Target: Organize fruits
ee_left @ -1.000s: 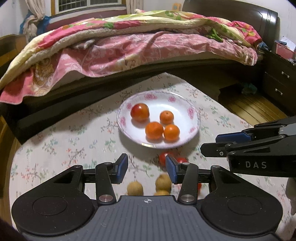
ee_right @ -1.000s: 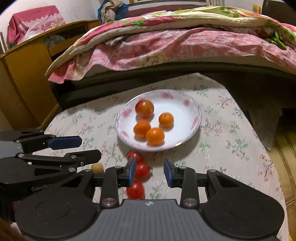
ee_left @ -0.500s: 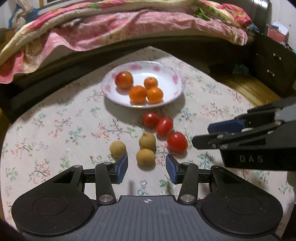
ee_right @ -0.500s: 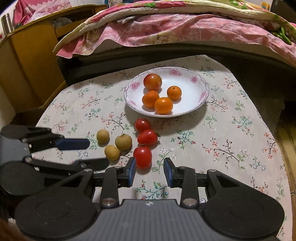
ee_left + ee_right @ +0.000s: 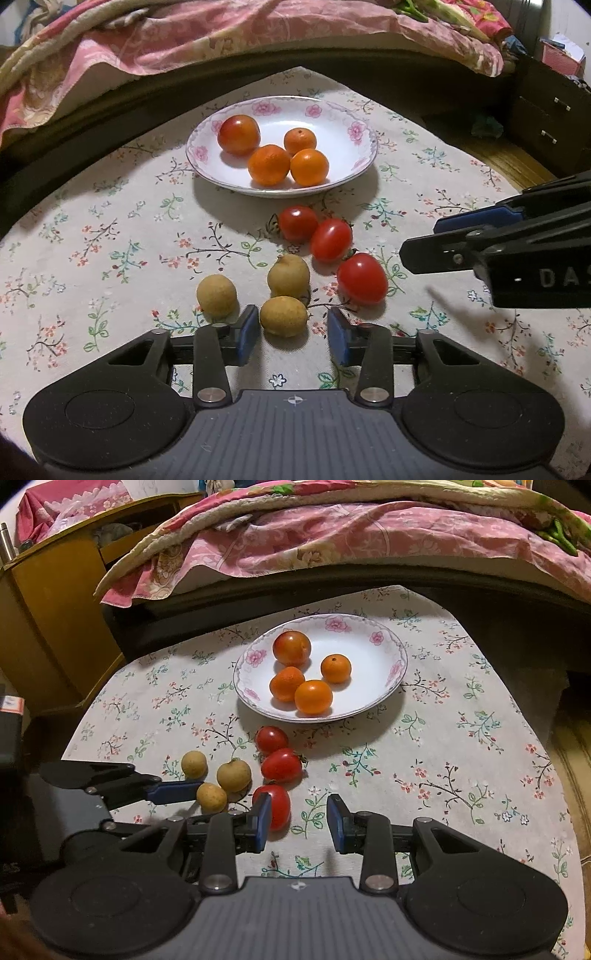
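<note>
Both sets of jaws stand wide with nothing between them: my left gripper (image 5: pixel 293 334) sits low in its frame with the nearest longan (image 5: pixel 283 316) just ahead of the gap, and my right gripper (image 5: pixel 298 823) is low in its own view, its left pad partly covering the nearest cherry tomato (image 5: pixel 275 805). From the left wrist view I see three longans in the lower middle: the nearest one, a second longan (image 5: pixel 288 276) touching it from behind, and a third longan (image 5: pixel 216 296) apart to the left. To their right three cherry tomatoes run in a slanted line toward the plate; the middle tomato (image 5: pixel 331 240) touches the far tomato (image 5: pixel 297 223), and the closest one (image 5: pixel 362 278) lies just beside them. The white plate (image 5: pixel 332 110) with pink flowers on its rim sits in the upper middle of the frame and holds three small oranges (image 5: pixel 269 164) clustered together, plus a larger red-orange fruit (image 5: pixel 238 134) at the upper left of the dish. Everything rests on a worktop (image 5: pixel 92 229) covered by a floral cloth. My right gripper's side profile enters the left view at the right edge. Beyond the worktop, a bed with a pink quilt (image 5: pixel 332 539) fills the top of both frames, and a wooden cabinet (image 5: pixel 55 602) stands at the upper left of the right wrist view.
</note>
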The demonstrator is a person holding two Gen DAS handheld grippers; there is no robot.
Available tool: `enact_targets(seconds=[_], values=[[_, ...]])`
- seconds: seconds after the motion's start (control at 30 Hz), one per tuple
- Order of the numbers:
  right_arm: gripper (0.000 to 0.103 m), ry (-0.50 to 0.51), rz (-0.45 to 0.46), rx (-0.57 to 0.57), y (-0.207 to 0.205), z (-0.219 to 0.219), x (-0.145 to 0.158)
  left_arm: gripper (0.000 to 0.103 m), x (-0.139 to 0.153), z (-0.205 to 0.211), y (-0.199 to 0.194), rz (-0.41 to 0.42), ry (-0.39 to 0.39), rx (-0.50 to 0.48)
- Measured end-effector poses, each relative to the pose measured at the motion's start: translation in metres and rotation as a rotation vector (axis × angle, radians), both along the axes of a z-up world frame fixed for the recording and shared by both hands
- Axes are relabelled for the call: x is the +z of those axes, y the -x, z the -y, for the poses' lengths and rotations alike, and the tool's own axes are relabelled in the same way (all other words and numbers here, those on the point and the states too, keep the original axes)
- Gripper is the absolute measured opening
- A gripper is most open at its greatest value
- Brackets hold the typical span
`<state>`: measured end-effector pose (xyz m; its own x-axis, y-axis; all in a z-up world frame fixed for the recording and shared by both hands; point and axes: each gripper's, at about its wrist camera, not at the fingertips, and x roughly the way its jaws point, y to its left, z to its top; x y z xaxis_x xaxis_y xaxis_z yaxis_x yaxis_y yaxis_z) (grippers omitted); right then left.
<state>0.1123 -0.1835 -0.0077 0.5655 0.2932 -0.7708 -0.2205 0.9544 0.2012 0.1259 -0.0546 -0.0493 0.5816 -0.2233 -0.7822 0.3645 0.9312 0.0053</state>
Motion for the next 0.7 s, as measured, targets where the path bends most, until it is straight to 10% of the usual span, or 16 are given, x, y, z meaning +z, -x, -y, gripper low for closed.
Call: enact_targets(seconds=[0.7], values=[[0.036, 0.016, -0.031, 0.092, -0.003, -0.023, -0.016, 0.035, 0.006, -0.018, 0.024, -0.008, 0.004, -0.028]])
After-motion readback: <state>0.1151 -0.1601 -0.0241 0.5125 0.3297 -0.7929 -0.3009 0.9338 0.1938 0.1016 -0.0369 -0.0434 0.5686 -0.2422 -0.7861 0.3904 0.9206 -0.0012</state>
